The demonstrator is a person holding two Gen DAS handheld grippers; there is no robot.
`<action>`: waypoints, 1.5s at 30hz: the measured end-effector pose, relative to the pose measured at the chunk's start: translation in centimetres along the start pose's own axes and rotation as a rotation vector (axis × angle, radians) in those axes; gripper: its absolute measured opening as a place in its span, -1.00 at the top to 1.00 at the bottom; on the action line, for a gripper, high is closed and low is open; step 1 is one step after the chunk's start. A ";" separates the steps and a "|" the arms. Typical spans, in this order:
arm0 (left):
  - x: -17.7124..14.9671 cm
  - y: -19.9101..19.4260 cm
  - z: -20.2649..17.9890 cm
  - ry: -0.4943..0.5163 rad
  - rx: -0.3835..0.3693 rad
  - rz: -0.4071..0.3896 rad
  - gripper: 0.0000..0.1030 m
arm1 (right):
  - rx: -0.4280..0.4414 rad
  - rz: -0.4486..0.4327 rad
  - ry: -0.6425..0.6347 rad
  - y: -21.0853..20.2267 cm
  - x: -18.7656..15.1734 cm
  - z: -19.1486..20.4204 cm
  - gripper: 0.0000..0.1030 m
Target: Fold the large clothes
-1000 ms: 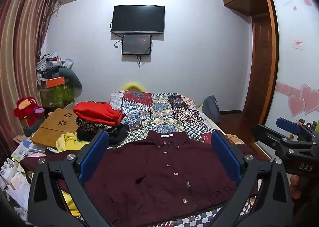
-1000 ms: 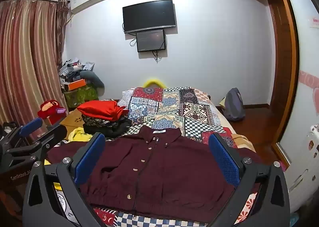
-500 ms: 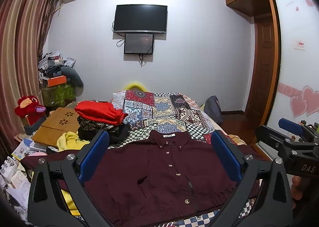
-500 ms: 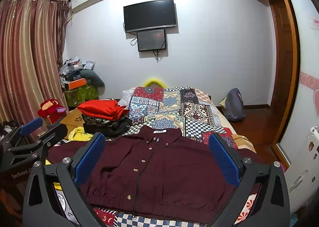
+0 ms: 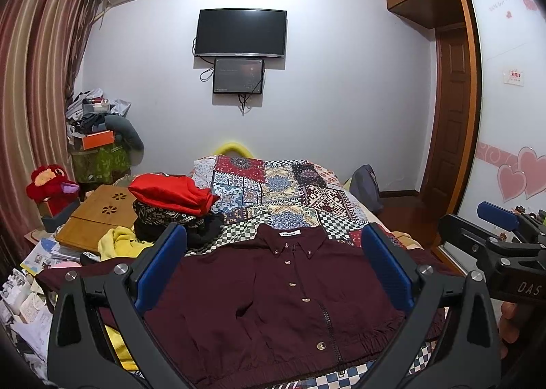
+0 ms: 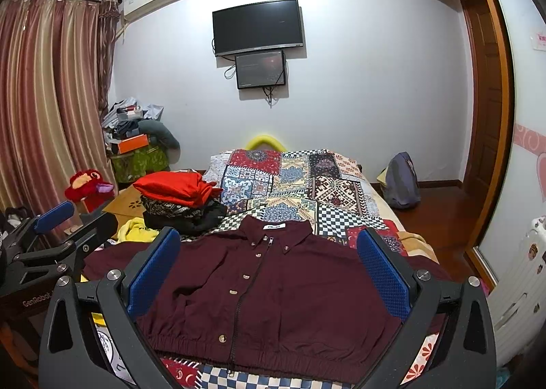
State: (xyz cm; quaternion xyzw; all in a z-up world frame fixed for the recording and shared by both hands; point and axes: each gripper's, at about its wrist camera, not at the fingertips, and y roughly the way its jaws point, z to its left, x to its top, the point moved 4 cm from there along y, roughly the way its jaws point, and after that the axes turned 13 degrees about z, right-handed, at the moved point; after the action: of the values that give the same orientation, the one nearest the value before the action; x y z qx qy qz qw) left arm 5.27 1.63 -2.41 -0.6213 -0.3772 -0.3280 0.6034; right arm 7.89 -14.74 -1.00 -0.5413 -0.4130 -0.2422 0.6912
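A dark maroon button-up jacket (image 5: 273, 293) lies flat, front up, on the patchwork bedspread (image 5: 273, 184), collar away from me, sleeves spread to both sides. It also shows in the right wrist view (image 6: 283, 283). My left gripper (image 5: 273, 252) is open and empty, held above the jacket's near half. My right gripper (image 6: 269, 249) is open and empty, also above the jacket. Each gripper shows at the edge of the other's view: the right one (image 5: 494, 228) and the left one (image 6: 51, 228).
A pile of folded clothes, red on top (image 5: 170, 194), sits at the bed's left beside a yellow garment (image 5: 119, 242). A wooden board (image 5: 99, 214), red plush toy (image 5: 47, 180) and clutter are on the left. A backpack (image 6: 402, 180) stands on the floor right. Wardrobe door (image 5: 512, 115) at right.
Both grippers have drifted slightly, so the view shifts a little. The jacket has not moved and both grippers stay open.
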 end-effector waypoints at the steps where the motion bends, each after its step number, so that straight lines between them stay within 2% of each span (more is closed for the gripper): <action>1: 0.1 0.0 0.0 -0.001 0.001 -0.001 -1.00 | 0.001 0.001 0.001 0.0 0.0 0.0 -1.00; 37: 0.6 0.0 0.5 -0.020 -0.009 0.012 -1.00 | 0.003 0.015 -0.003 0.8 0.0 0.2 -1.00; 45: 1.1 1.5 1.5 -0.040 0.000 0.035 -1.00 | 0.000 0.041 0.001 2.4 0.4 -0.1 -1.00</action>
State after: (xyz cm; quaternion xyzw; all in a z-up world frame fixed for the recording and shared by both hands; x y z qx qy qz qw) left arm 7.01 3.21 -2.27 -0.6342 -0.3783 -0.3052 0.6013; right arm 10.01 -14.07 -1.99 -0.5495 -0.4013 -0.2283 0.6963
